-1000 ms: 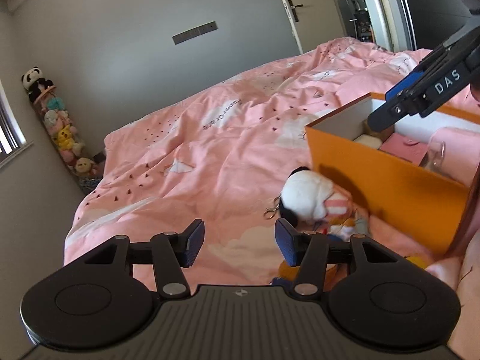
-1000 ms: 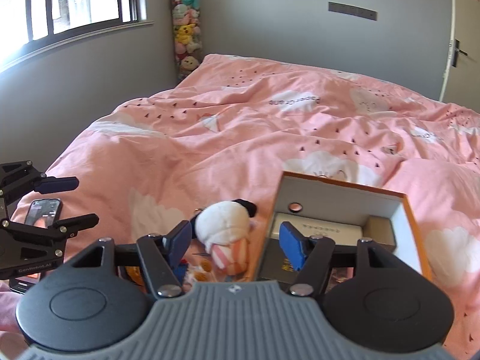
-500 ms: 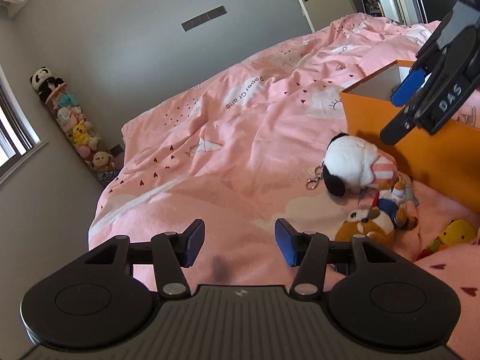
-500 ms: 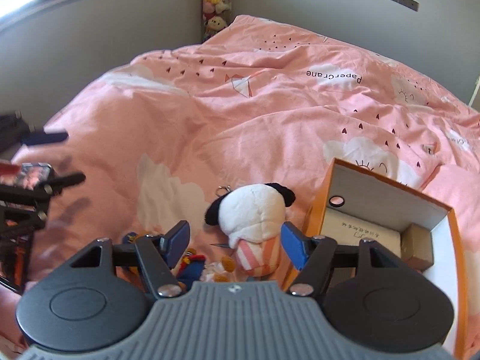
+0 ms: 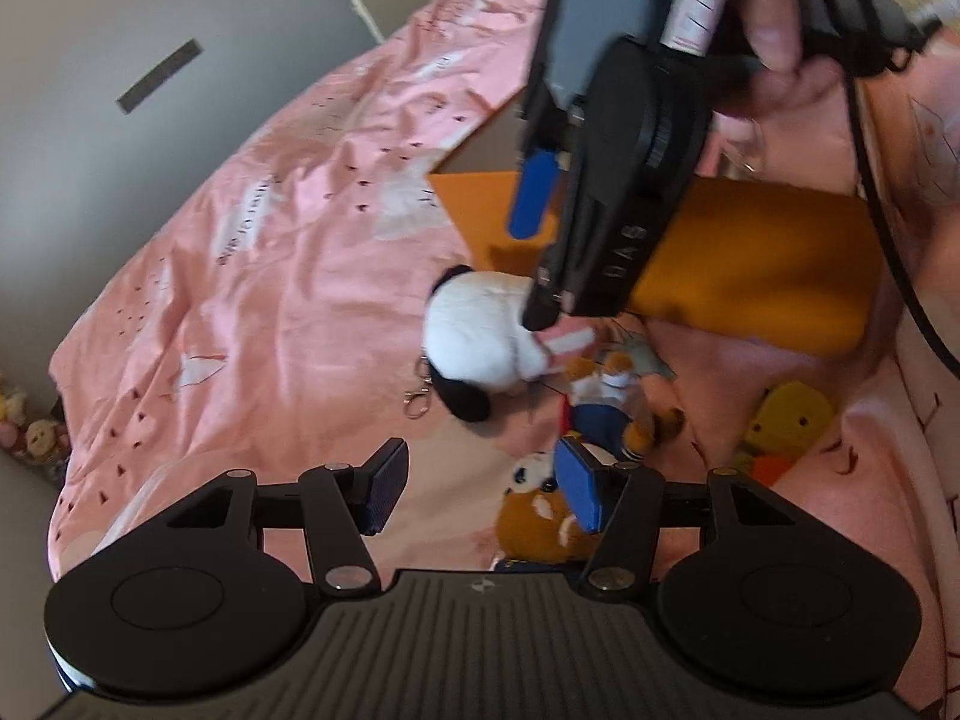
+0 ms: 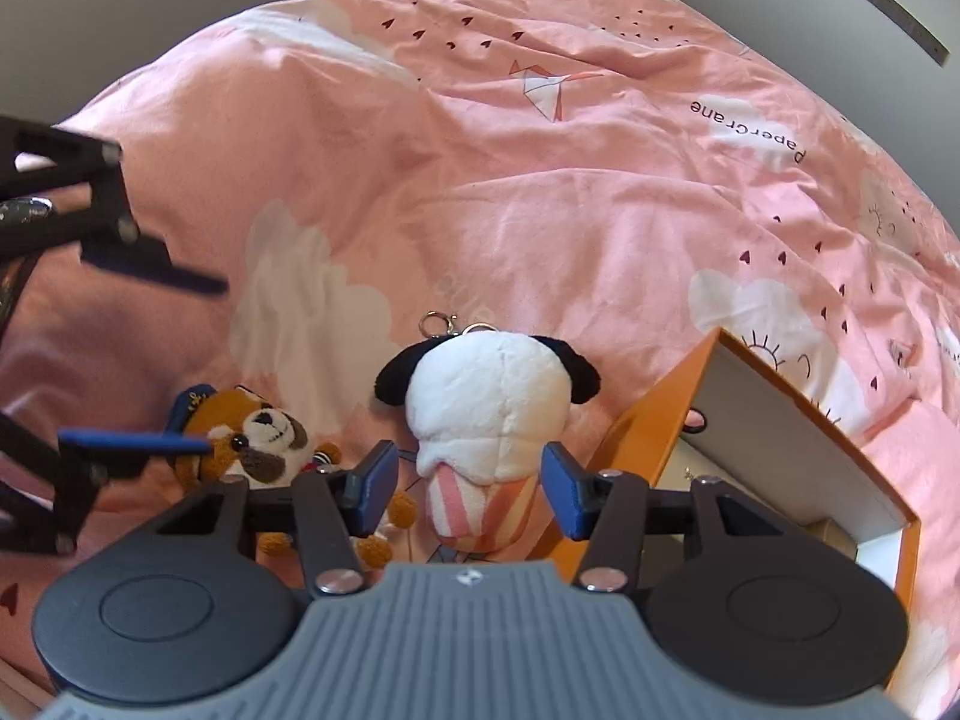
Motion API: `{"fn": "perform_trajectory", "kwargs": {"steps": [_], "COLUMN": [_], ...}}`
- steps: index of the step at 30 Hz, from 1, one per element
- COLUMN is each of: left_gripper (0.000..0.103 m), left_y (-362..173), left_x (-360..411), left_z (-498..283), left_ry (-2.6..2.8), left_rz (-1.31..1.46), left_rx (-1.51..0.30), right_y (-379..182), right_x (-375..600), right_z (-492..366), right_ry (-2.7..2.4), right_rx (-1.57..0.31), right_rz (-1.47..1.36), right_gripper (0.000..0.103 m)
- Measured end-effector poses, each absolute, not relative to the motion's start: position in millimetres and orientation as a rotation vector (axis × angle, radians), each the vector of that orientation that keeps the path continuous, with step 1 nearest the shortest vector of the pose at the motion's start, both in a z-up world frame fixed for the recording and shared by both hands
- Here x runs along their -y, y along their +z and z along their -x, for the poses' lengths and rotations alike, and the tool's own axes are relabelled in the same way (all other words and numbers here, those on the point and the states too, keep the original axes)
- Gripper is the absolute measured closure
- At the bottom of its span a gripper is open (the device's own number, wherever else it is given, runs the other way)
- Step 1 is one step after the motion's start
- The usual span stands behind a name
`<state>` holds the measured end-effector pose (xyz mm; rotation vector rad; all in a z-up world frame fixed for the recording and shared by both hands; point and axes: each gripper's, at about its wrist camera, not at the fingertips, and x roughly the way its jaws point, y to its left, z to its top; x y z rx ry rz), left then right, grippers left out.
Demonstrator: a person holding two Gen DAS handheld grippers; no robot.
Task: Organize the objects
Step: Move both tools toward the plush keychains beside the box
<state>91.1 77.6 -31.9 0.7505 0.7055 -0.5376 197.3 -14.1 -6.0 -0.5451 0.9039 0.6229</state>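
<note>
Right wrist: right tongs point(image 6: 469, 483) spread, straddling plush dog point(image 6: 487, 420); head points away, striped body toward camera.

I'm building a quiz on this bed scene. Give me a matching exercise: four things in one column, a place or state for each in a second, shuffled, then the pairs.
Things
1. white plush dog
2. brown plush dog
3. orange box
4. yellow plush toy

Places or states
A. lies under the left gripper, wears a blue cap
B. open-topped, to the right of the white plush
C. between the open fingers of the right gripper, keyring on its head
D. seen only in the left wrist view, beside the orange box's near corner

Pairs: 1-C, 2-A, 3-B, 4-D
</note>
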Motion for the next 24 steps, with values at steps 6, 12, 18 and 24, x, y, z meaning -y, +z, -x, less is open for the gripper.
{"fn": "perform_trajectory", "kwargs": {"steps": [6,12,18,24], "left_gripper": [0.037,0.037,0.041,0.045], "left_y": [-68.0,-88.6,-104.2,-96.9], "left_x": [-51.8,-38.9,-33.3,-44.6], "left_z": [-85.9,-86.3,-93.9,-105.9], "left_ry": [-0.666,-0.669,-0.621,-0.569], "left_rz": [-0.952,-1.065,-1.114,-0.984], "left_rx": [-0.758,-0.780,-0.794,-0.852], "right_y": [-6.2,-9.7,-11.9,-12.9], "right_x": [14.4,17.6,16.6,13.0], "right_z": [-200.2,-204.3,-210.2,-212.3], "right_ry": [0.659,0.683,0.720,0.725], "right_rx": [-0.915,-0.931,-0.943,-0.947], "right_rz": [0.579,0.580,0.581,0.589], "right_gripper": [0.051,0.051,0.049,0.050]}}
